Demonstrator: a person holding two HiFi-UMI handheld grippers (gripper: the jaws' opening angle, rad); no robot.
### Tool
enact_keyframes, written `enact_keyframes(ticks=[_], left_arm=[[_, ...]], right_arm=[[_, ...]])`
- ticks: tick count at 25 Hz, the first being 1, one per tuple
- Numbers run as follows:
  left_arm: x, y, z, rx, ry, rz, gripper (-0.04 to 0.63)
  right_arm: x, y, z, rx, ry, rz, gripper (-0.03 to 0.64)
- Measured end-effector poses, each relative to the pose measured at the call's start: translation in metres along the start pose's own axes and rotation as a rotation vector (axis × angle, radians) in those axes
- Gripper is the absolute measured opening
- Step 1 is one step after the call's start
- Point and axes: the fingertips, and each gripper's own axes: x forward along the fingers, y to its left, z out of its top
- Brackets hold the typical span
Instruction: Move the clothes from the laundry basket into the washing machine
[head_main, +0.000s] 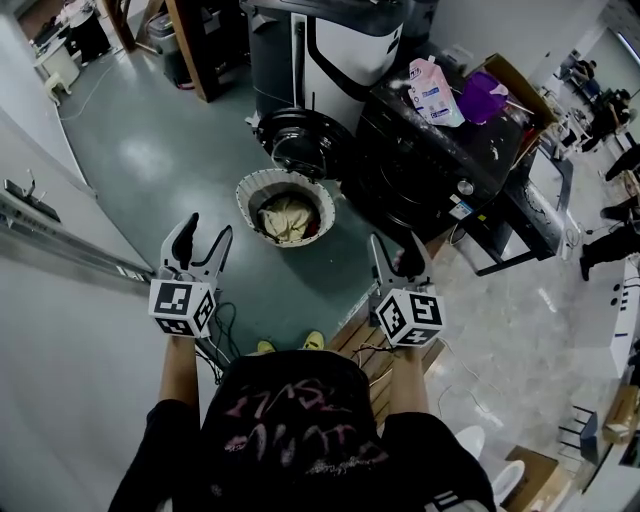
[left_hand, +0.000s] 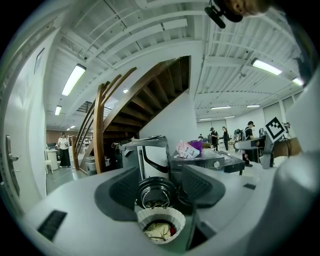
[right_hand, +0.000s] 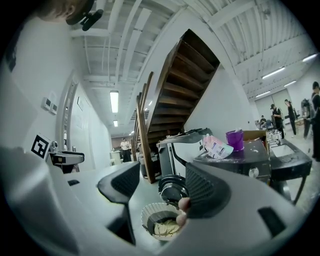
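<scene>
Clothes (head_main: 285, 218) lying heaped in the laundry basket (head_main: 242, 205) — ahead of and below both tongs, roughly midway between them. Left tongs (head_main: 208, 228) and right tongs (head_main: 397, 250) both gaping wide, gripping nothing — left looking slightly nearer. Washing machine (head_main: 420, 160) sitting beyond the basket, rightward.

Laundry basket (head_main: 243, 200): white, round, upright on the floor, frame centre. Clothes (head_main: 286, 217): cream and red, bunched inside it. Washing machine (head_main: 425, 160): black, upper right of centre; round door (head_main: 298, 140) open just above the basket.
</scene>
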Motion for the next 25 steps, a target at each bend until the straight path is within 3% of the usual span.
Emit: enact_keyframes(ticks=[15,25], left_arm=[[0.019,-0.010,0.007,0.011,0.001,0.047,0.270],[0.060,0.002,0.008,0.027,-0.013,0.019,0.270]], right_arm=[[0.028,-0.026,0.001,0.014,-0.009,0.063,0.290],[0.063,-0.037,-0.001,0.012,-0.020,0.043,0.290]])
